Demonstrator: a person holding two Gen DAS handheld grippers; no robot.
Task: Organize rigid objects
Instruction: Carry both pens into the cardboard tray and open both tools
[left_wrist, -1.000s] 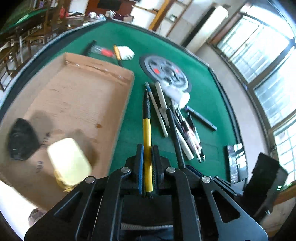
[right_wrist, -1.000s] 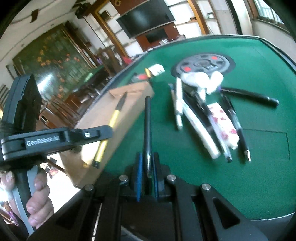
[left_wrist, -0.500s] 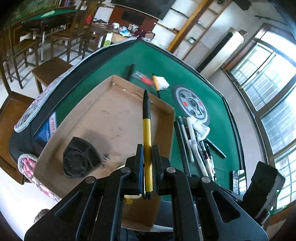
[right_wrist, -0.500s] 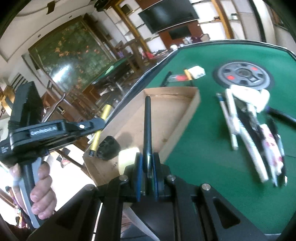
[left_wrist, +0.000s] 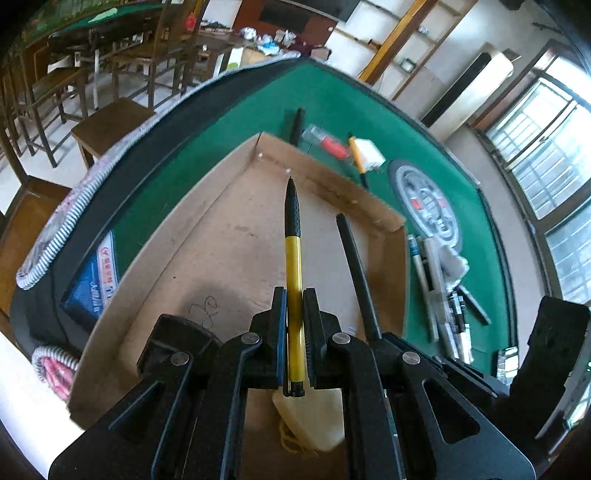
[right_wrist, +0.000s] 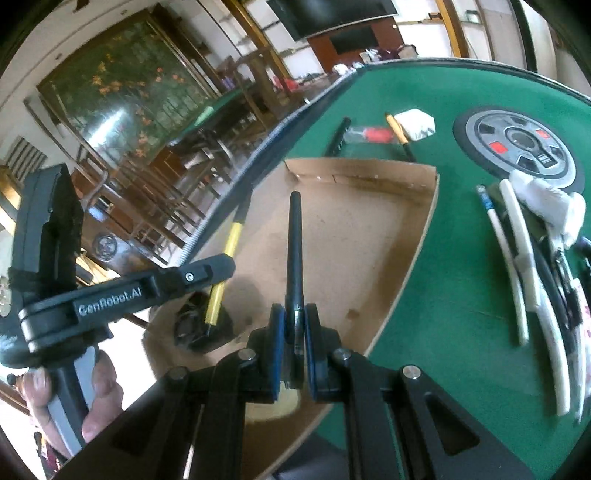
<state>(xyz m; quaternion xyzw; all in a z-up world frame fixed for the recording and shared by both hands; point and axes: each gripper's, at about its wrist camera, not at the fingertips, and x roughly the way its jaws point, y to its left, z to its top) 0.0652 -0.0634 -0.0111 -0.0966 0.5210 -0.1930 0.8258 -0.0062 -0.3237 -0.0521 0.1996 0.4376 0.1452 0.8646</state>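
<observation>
My left gripper (left_wrist: 294, 321) is shut on a yellow and black pen (left_wrist: 293, 254) and holds it above the cardboard tray (left_wrist: 221, 229), tip pointing at the far wall. My right gripper (right_wrist: 294, 332) is shut on a black pen (right_wrist: 294, 240) over the same tray (right_wrist: 369, 221). That black pen also shows in the left wrist view (left_wrist: 354, 266), to the right of mine. The left gripper with the yellow pen (right_wrist: 225, 266) shows at the left in the right wrist view. A pale yellow block (left_wrist: 317, 424) and a black object (right_wrist: 192, 328) lie in the tray.
Several pens and white pieces lie in a pile (right_wrist: 532, 266) on the green felt table (right_wrist: 443, 332) to the right of the tray. A round grey disc (right_wrist: 517, 144) sits beyond it. A red-handled tool (left_wrist: 328, 142), a pen and a white block (left_wrist: 369, 155) lie behind the tray.
Both grippers have moved left from over the green felt to over the cardboard tray, each still holding its pen. The pen pile is now off to the right.
</observation>
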